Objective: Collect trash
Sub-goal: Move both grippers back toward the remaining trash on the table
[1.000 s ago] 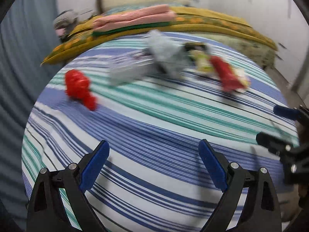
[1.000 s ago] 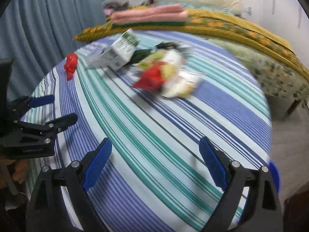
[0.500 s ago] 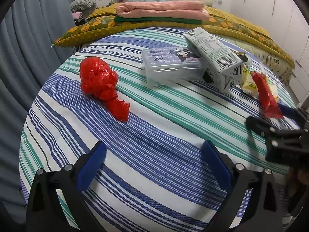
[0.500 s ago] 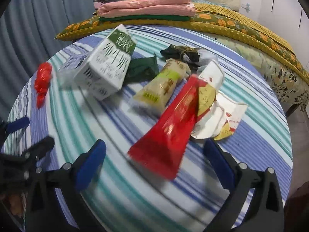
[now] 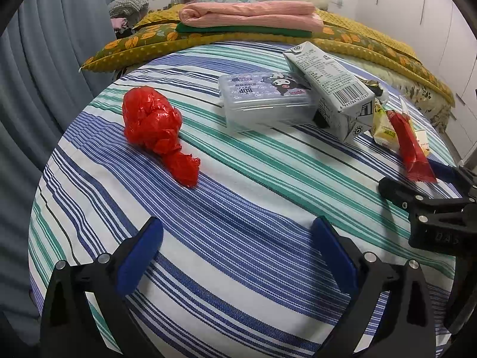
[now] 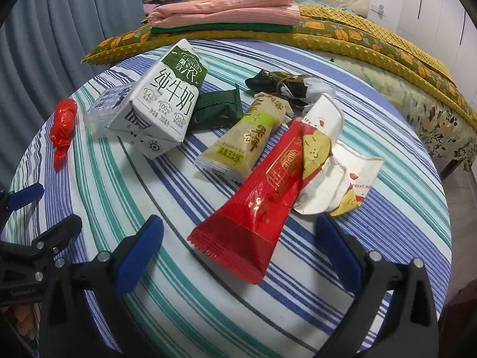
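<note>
While both tools hover over the round table [image 6: 411, 232] with its striped cloth, no trash item has been picked up yet; the step in hand appears to be the approach to a first pick.

Left to right across the table:

1. Crumpled red plastic bag [image 5: 158, 128], at 10 o'clock on the tabletop in the left wrist view, well apart from the other items.
2. Clear lidded plastic box [image 5: 265, 101], touching the milk carton.
3. Milk carton [image 6: 161, 107], lying on its side near table centre.
4. Dark green wrapper [image 6: 217, 110], just behind the carton.
5. Yellow-green snack packet [image 6: 244, 137].
6. Red snack wrapper [image 6: 256, 208], overlapping the torn white paper wrapper [image 6: 331, 173].

Left gripper [image 5: 235, 256]: fingers spread wide, holding nothing, aimed at bare cloth at 6 o'clock.

Right gripper [image 6: 238, 253]: fingers spread wide, empty, with the red snack wrapper's sealed end lying between the fingertips.

Next move, as judged: lower the right gripper and close on the red snack wrapper's flat end. Thin film may slip, so a low, centred pinch is advisable.
</note>
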